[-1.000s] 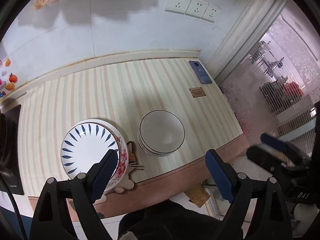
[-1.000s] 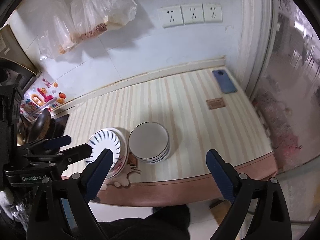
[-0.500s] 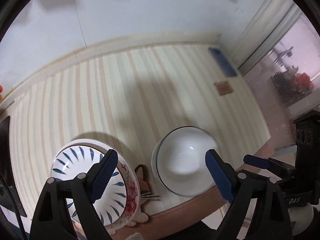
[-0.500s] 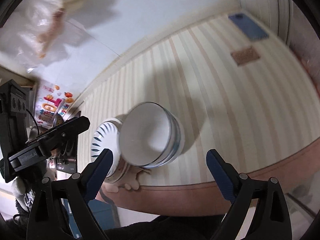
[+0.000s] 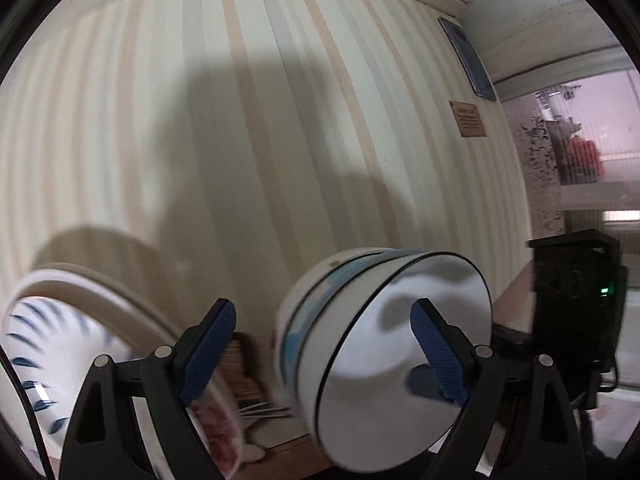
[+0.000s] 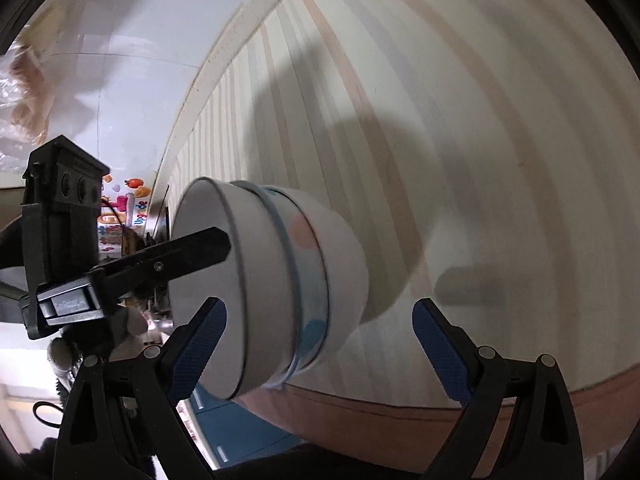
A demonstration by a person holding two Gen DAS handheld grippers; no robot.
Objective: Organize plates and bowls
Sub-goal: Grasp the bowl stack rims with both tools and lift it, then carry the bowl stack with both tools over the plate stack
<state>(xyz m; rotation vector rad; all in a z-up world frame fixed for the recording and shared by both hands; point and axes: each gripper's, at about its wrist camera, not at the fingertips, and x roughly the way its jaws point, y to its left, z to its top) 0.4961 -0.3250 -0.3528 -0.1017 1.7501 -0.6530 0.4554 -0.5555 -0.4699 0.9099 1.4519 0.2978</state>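
Note:
A stack of white bowls [image 5: 384,340] with blue and pink dots stands near the counter's front edge. Left of it lies a blue-leaf plate [image 5: 52,344] on a red-flowered dish. My left gripper [image 5: 322,350] is open low over the stack's left wall: one pad hangs over the bowl's hollow, the other in the gap toward the plate. From the other side, my right gripper [image 6: 318,348] is open astride the right wall of the bowls [image 6: 272,280]. A finger of the left gripper [image 6: 180,256] reaches over the rim. No pad presses on anything.
The striped counter [image 5: 280,140] stretches back to a white wall. A dark phone [image 5: 472,60] and a brown card [image 5: 468,118] lie at its far right. A figured mat [image 5: 248,376] sits between plate and bowls. Colourful stickers [image 6: 128,200] are at the left.
Both grippers have come down and tilted toward the counter. The bowls now fill the lower part of each view, and both pairs of jaws straddle the stack's rim.

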